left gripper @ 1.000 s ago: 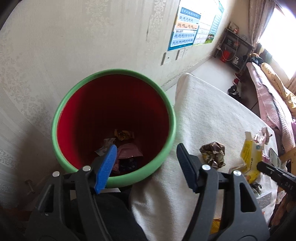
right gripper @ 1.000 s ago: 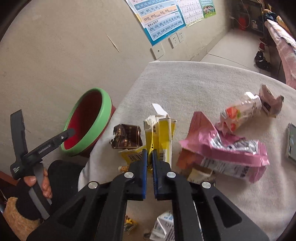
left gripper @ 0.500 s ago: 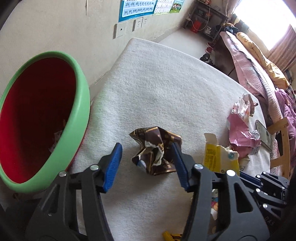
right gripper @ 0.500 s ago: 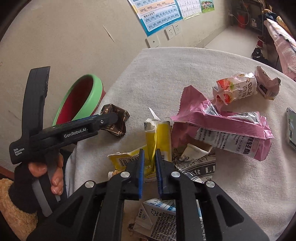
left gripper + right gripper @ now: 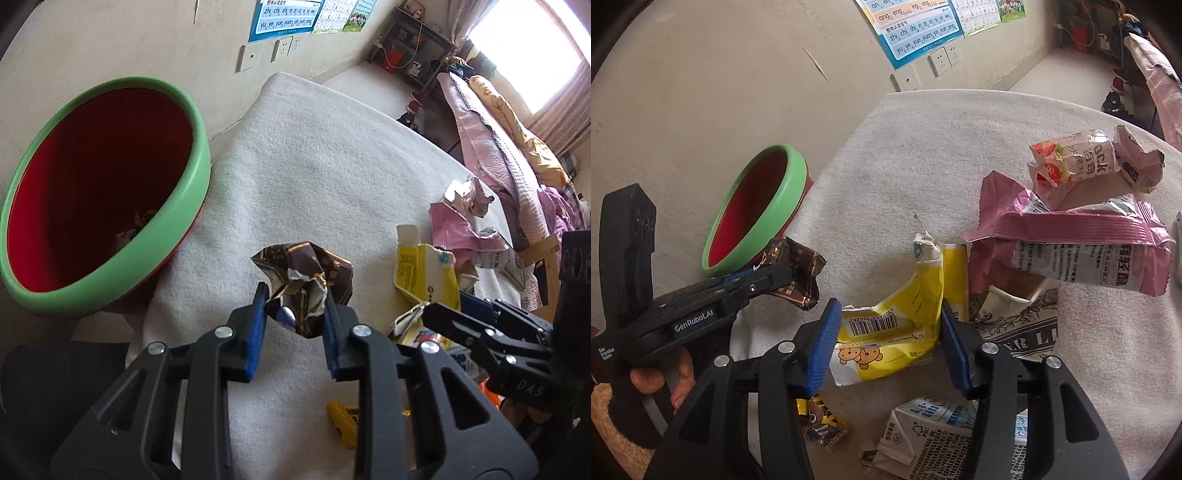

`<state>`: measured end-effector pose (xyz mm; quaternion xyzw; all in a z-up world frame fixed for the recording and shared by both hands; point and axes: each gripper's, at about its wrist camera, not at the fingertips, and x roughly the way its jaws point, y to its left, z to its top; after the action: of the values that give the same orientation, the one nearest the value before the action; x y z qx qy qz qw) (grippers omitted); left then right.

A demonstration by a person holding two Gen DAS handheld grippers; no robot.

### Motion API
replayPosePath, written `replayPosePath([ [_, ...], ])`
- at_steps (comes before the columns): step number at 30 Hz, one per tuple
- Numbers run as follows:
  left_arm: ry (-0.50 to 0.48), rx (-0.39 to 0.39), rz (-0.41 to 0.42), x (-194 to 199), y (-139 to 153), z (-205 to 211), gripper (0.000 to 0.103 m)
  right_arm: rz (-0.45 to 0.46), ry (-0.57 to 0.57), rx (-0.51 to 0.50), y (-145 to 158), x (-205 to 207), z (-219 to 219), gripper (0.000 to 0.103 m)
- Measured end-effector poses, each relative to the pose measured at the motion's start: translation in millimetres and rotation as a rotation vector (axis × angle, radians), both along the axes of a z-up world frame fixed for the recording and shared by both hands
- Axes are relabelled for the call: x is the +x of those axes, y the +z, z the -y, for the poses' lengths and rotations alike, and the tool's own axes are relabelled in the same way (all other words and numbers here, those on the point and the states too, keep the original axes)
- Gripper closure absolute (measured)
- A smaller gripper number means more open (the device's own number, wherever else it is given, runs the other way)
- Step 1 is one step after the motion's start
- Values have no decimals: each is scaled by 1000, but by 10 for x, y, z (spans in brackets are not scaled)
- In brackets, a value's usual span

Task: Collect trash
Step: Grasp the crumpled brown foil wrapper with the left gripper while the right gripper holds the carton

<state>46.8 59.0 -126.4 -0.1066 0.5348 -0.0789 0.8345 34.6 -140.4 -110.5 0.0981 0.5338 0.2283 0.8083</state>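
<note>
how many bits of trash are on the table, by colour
brown: 1, crumpled wrapper
yellow: 2, torn carton and small wrapper
pink: 2, bag and strawberry box
white and blue: 1, milk carton
black and white: 1, printed paper
total: 7

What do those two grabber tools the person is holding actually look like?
Both are black plastic tongs. The right gripper and the left gripper each have two ribbed blue pads on open-framed arms pinned with silver rivets. White lettering on the left one reads GenRobot.AI. The hand holding it wears a dark sleeve with a fuzzy tan cuff.
</note>
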Motion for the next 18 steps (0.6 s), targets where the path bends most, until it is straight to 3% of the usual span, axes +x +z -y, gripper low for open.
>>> replayPosePath([
  [5,-7,21,-22,-22,-80,61,76,14,12,-31,2,-17,-35,54],
  [7,-11,27,-17,-28,-67,71,70,26,19,-61,6,-29,-53,67],
  [8,-10,30,-15,-29,-60,62,63,26,21,-69,1,-29,-57,80],
  [11,-3,35,-11,-51,-56,42,57,31,15,-70,4,-39,-26,93],
  [18,3,22,-14,-68,-54,27,56,53,8,-54,47,-24,-15,95],
])
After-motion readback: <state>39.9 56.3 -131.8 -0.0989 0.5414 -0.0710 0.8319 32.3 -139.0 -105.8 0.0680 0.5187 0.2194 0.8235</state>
